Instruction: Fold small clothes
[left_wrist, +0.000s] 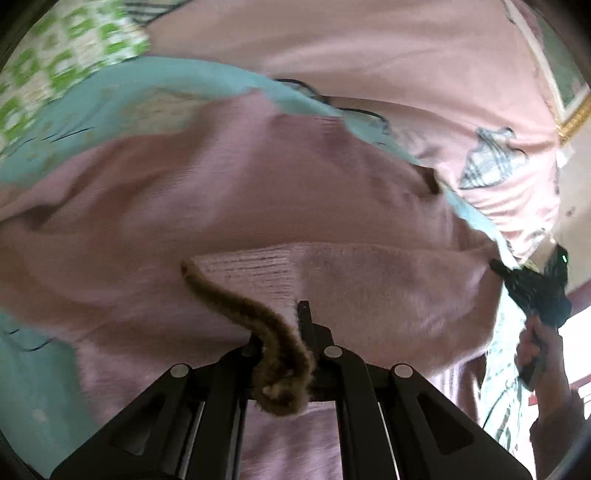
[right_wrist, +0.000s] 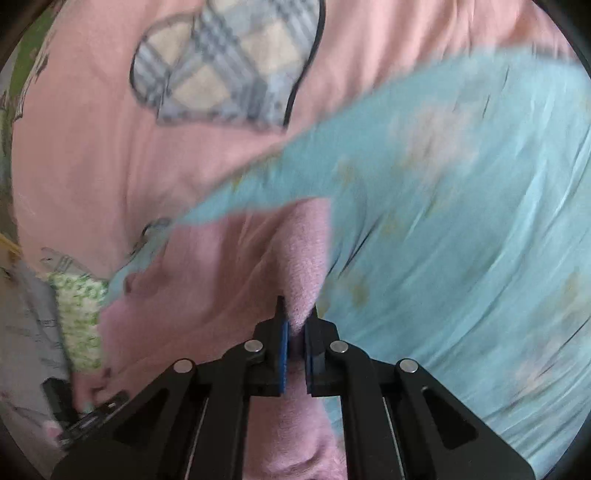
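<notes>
A small pink knitted garment (left_wrist: 258, 192) with a fuzzy brown trim cord (left_wrist: 258, 314) hangs stretched between both grippers above a bed. My left gripper (left_wrist: 291, 332) is shut on the garment's edge, with the brown cord draped over its fingers. In the right wrist view, my right gripper (right_wrist: 297, 325) is shut on a fold of the same pink garment (right_wrist: 306, 258). The right gripper also shows in the left wrist view (left_wrist: 532, 284), pinching the garment's far corner.
Under the garment lies a light blue cloth (right_wrist: 461, 221) and a pink bedsheet (left_wrist: 369, 48) with a plaid print (right_wrist: 229, 62). A green patterned cloth (left_wrist: 66, 48) lies at the far left. The person's hands hold the gripper handles.
</notes>
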